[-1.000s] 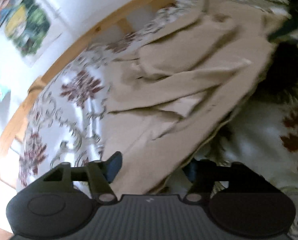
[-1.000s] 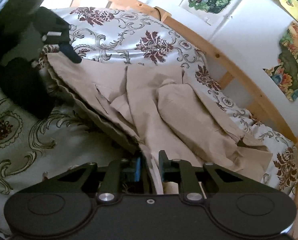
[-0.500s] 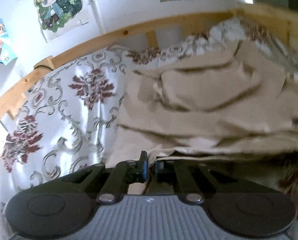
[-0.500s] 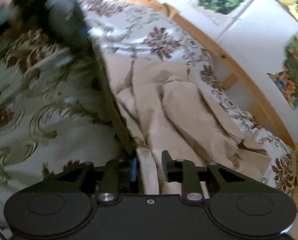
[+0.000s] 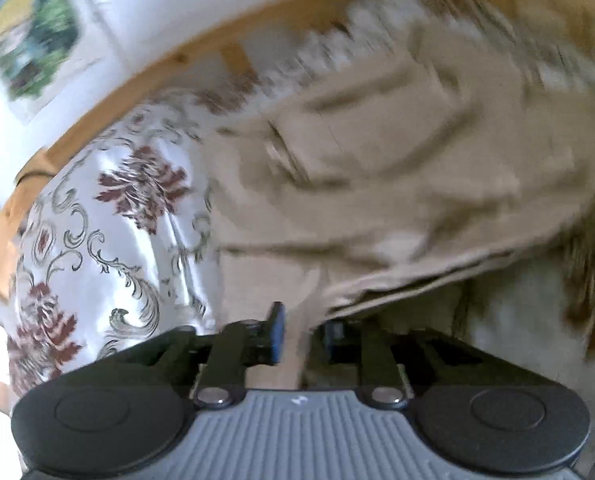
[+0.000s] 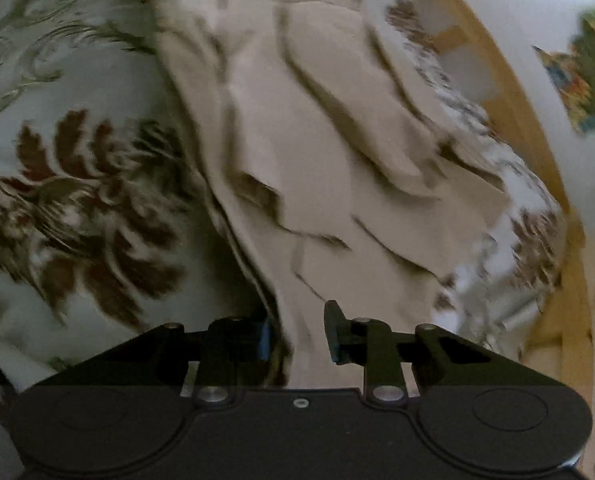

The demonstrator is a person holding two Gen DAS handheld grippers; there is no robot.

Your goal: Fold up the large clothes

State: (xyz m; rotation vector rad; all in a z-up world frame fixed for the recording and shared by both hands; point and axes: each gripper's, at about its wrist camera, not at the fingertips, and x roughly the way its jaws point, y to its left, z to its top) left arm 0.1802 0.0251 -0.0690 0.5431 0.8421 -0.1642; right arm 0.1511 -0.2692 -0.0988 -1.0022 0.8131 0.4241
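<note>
A large beige garment (image 5: 397, 184) lies crumpled on the floral bedspread (image 5: 109, 240). In the left wrist view my left gripper (image 5: 303, 330) sits at its near edge. A strip of the cloth runs up between its jaws, which are opening, and a dark gap shows beside the right pad. In the right wrist view the same garment (image 6: 317, 152) spreads away from my right gripper (image 6: 297, 338). Its jaws are closing, with a bunched hem of the cloth filling the space between them.
A wooden bed rail (image 5: 201, 52) curves along the far side, with a white wall and colourful posters (image 5: 29, 44) behind it. In the right wrist view the rail (image 6: 537, 128) runs down the right side. Patterned bedspread (image 6: 77, 200) lies left of the garment.
The left jaws closed on the garment's edge and have parted again. The right gripper swung along the hem, and the other gripper left its view. Both views are blurred by motion.
</note>
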